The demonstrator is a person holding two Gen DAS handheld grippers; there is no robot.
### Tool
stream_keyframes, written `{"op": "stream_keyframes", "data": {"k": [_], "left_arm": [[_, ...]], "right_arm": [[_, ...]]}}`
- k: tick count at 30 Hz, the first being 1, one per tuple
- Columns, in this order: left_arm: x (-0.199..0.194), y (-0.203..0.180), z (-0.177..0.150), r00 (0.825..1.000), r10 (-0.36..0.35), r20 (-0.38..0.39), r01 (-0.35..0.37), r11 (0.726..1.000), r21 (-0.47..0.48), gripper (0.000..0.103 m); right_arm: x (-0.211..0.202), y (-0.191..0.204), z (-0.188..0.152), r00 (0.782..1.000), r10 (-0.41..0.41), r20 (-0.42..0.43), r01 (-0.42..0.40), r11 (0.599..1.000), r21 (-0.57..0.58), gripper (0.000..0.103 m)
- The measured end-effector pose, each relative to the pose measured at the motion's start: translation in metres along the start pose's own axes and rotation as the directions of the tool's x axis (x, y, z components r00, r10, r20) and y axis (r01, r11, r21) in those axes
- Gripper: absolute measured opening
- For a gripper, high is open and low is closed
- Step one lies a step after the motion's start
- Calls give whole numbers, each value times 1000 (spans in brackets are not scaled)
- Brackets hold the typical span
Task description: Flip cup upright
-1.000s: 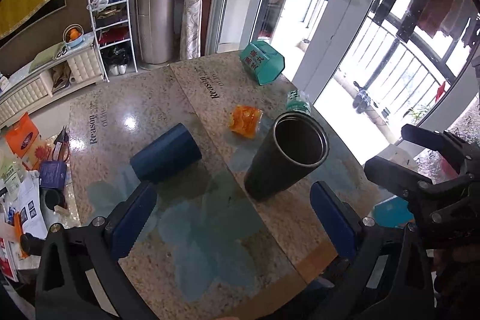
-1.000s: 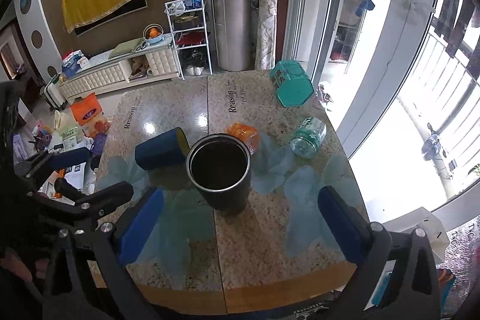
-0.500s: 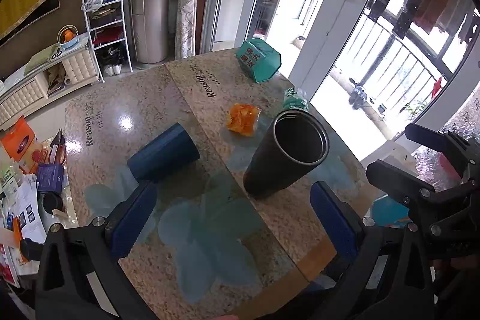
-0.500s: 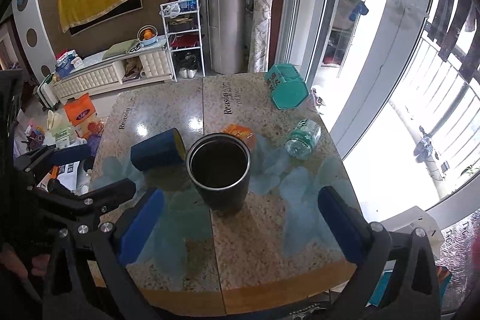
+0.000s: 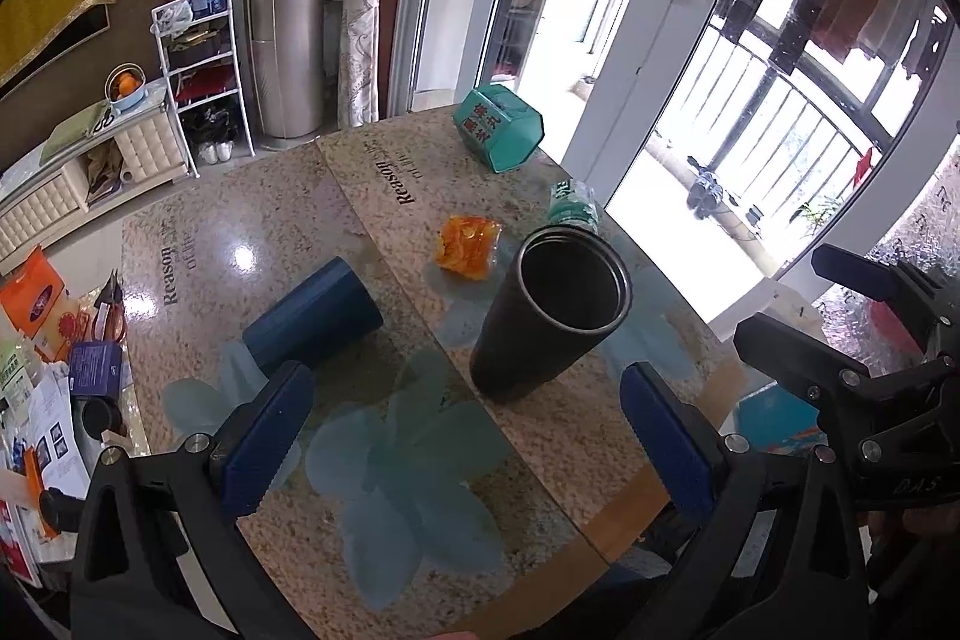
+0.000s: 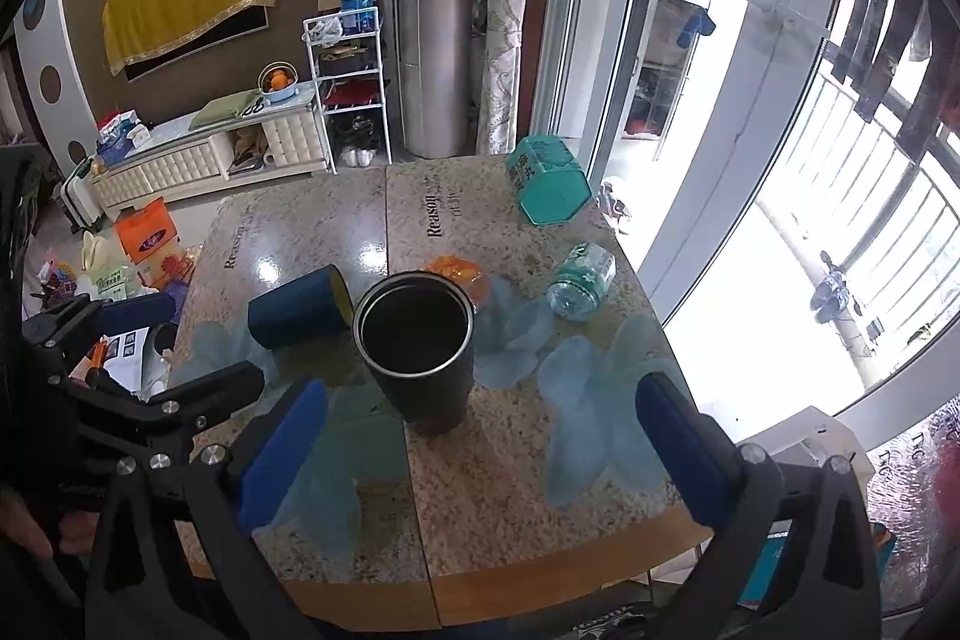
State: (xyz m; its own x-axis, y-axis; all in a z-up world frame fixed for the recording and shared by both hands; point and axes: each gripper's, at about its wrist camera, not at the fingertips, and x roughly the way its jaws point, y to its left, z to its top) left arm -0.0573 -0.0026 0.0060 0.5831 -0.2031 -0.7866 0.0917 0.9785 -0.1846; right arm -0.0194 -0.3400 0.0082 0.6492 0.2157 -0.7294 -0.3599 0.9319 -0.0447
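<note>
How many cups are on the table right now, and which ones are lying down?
2. The black tumbler stands upright, mouth up, mid-table. The blue cup lies on its side just left of it. None seems hidden behind the tumbler.

2 cups (image 6: 414,340) (image 6: 297,307), 1 plastic bottle (image 6: 579,280), 1 teal box (image 6: 546,181), 1 orange packet (image 5: 468,247)

"Reason" on table (image 5: 384,196) top.

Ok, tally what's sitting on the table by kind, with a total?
Cups: 2, a black tumbler upright and a blue cup on its side
Bottles: 1, a clear bottle lying down
Tins: 1, a teal hexagonal tin
Snack packets: 1, an orange packet
Total: 5
</note>
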Motion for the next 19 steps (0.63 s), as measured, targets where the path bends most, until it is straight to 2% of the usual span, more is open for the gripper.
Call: {"op": "stream_keyframes", "data": {"k": [19], "left_arm": [[-4,-5,-2,1000,11,22,-11,1000,-4,103]], "right_arm": [[-1,-2,0,1000,8,6,-8,1000,3,103]]}}
